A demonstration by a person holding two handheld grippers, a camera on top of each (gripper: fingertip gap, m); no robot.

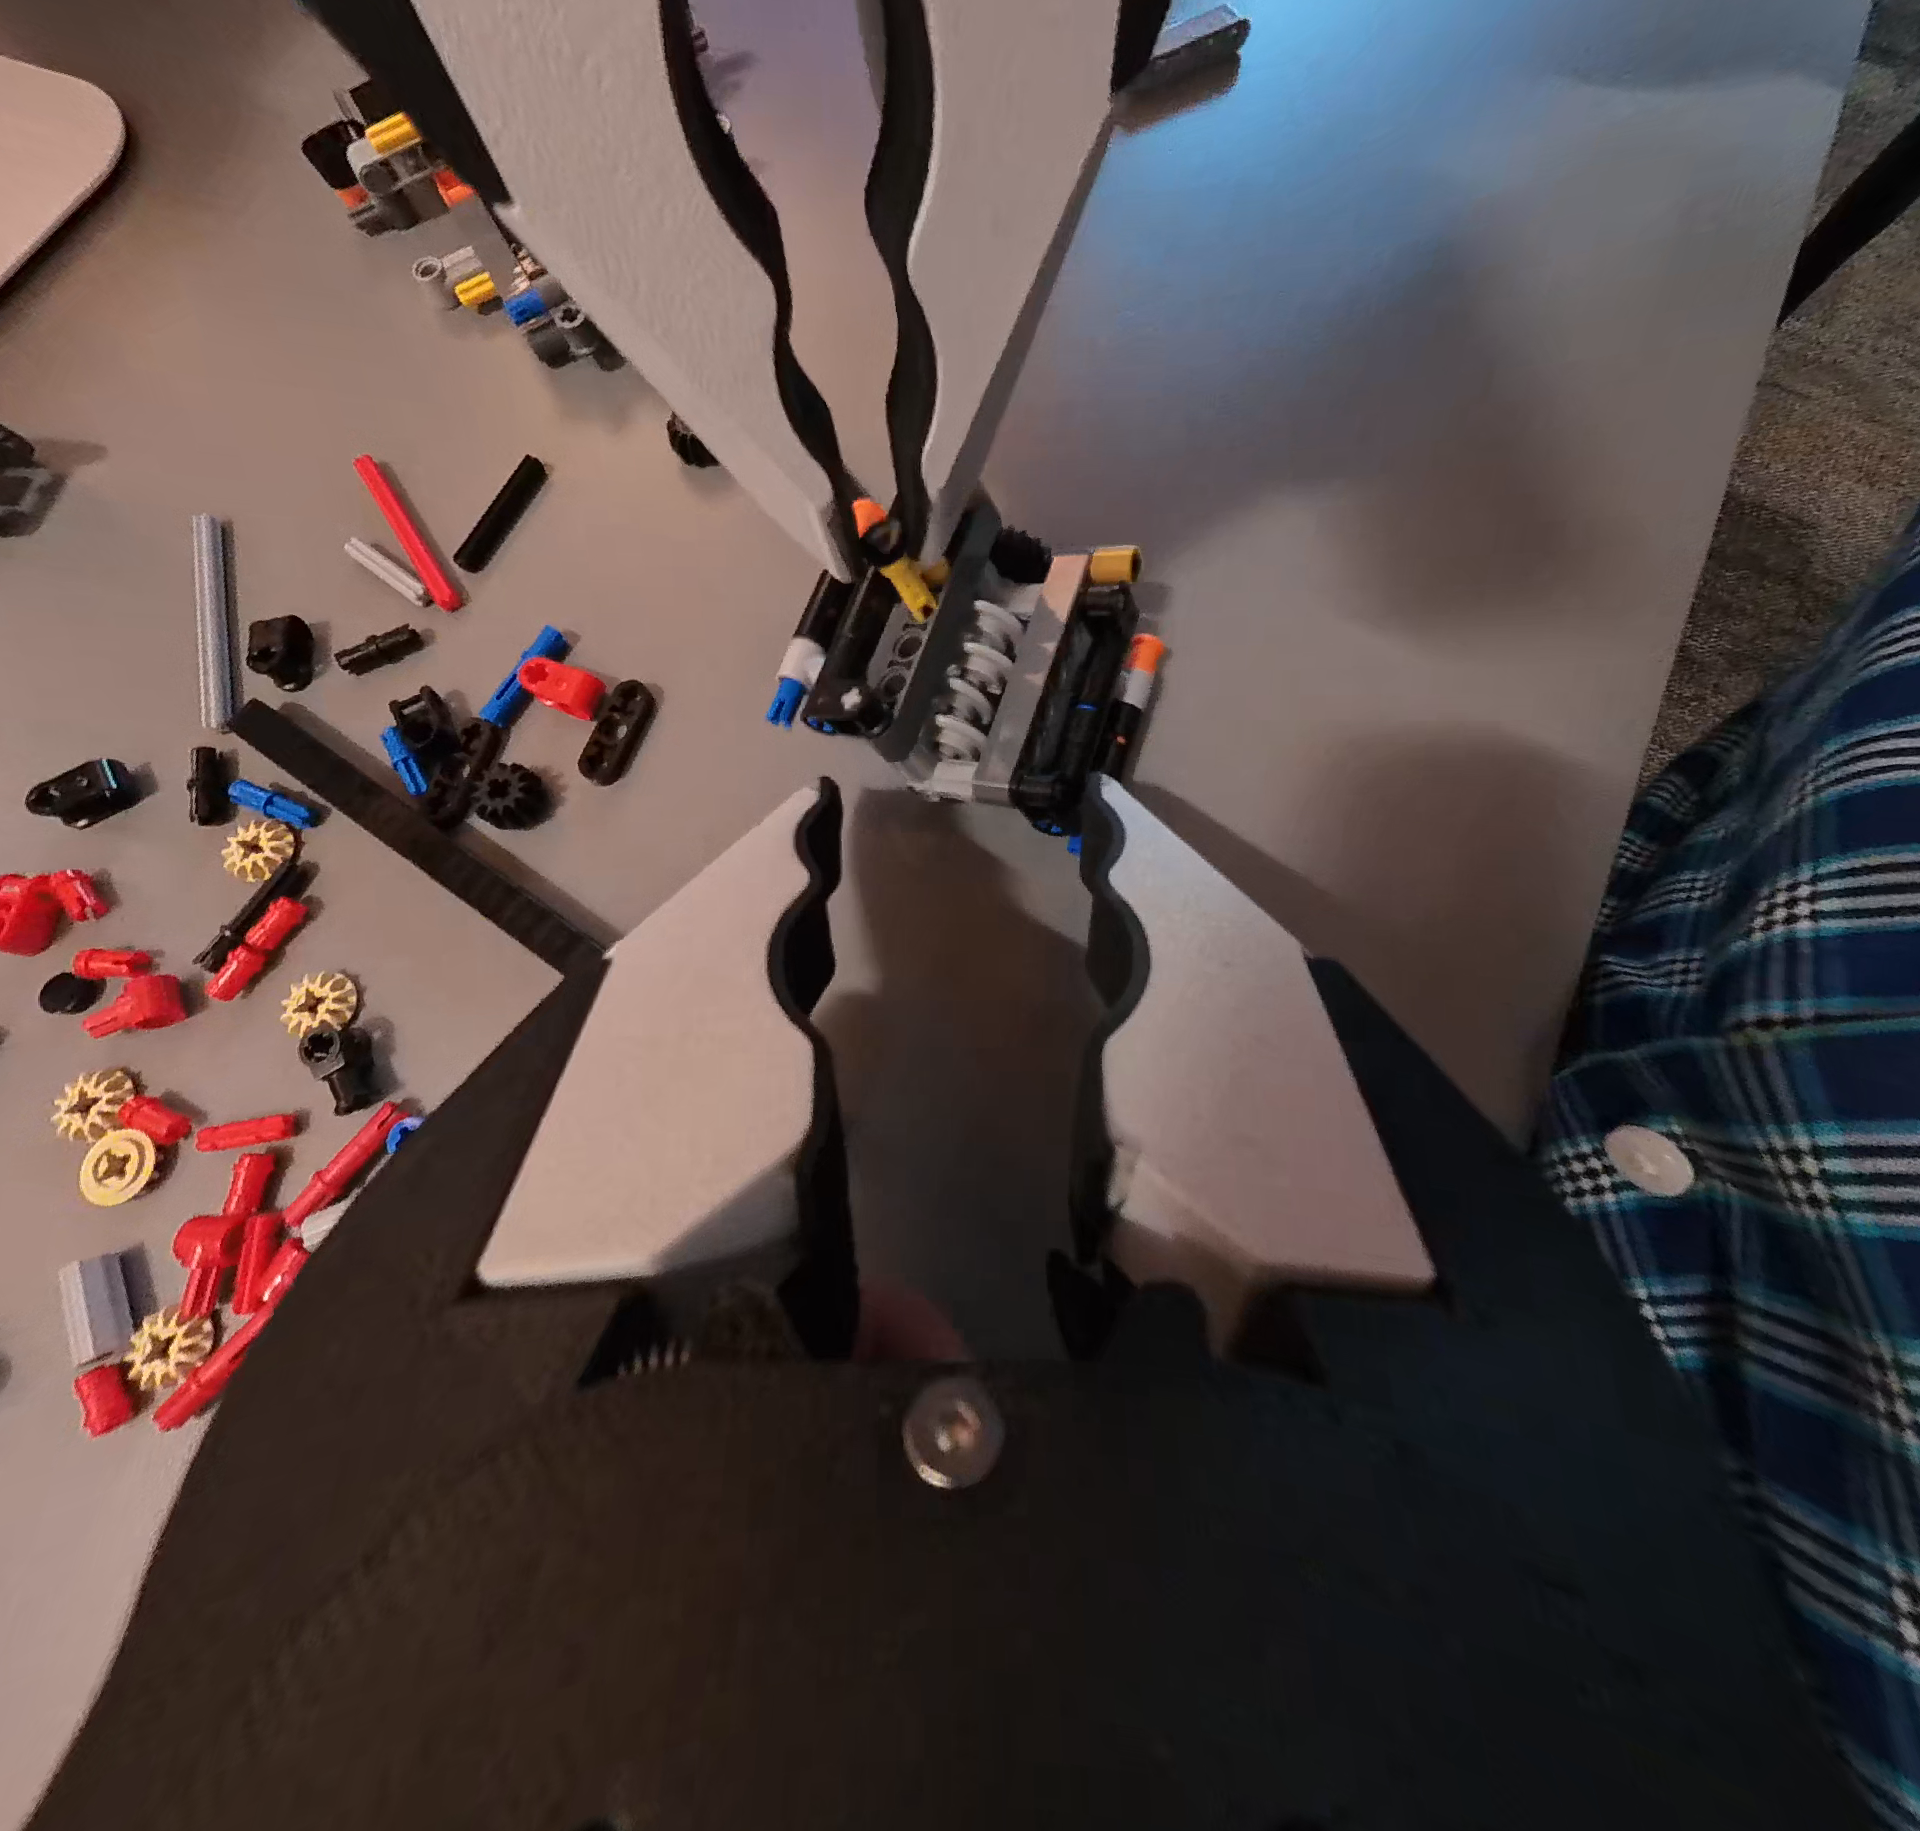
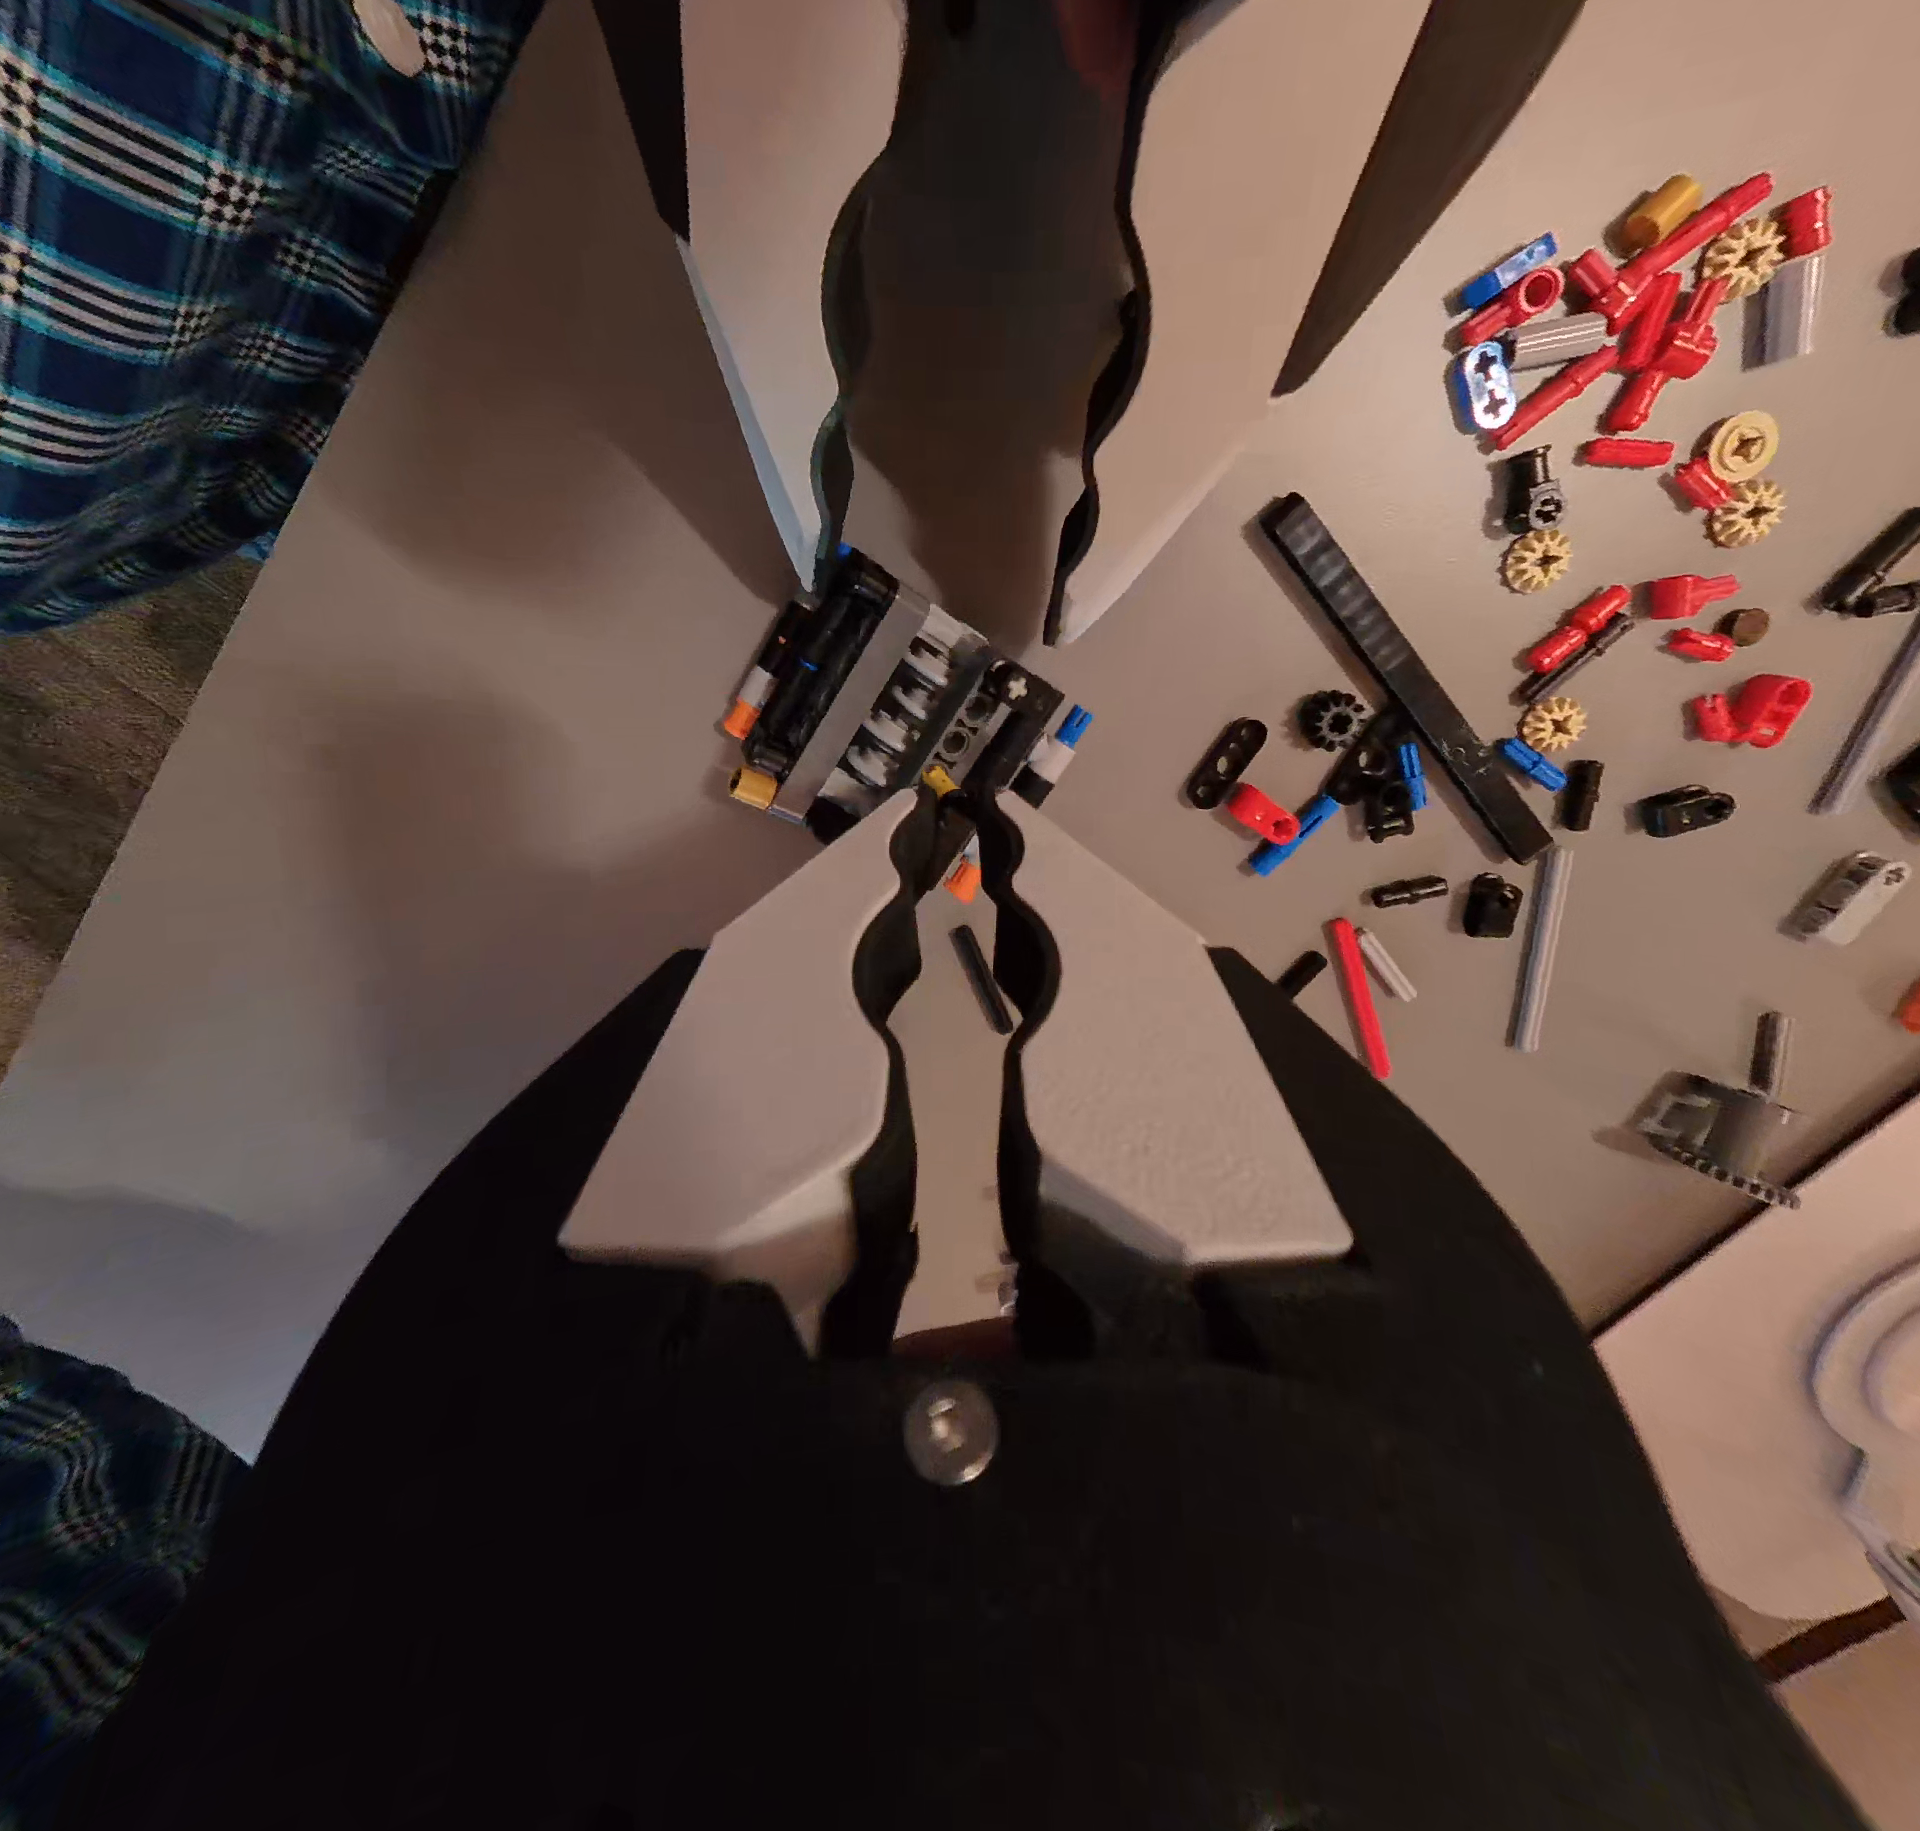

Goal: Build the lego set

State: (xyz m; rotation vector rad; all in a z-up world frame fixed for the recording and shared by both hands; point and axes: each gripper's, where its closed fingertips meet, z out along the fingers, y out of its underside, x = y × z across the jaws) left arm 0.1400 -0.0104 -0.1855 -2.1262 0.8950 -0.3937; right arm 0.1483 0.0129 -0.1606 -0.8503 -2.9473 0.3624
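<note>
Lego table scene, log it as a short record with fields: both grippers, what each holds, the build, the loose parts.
left gripper: open, fingertips at the near end of the assembly, gripping nothing
right gripper: shut on a yellow and orange axle piece, at the assembly's edge
assembly: grey and black Technic block with white parts in its middle, resting on the grey table
loose parts: red, blue, black and tan pieces scattered to one side of the assembly
black toothed rack: lying among the loose parts
</note>
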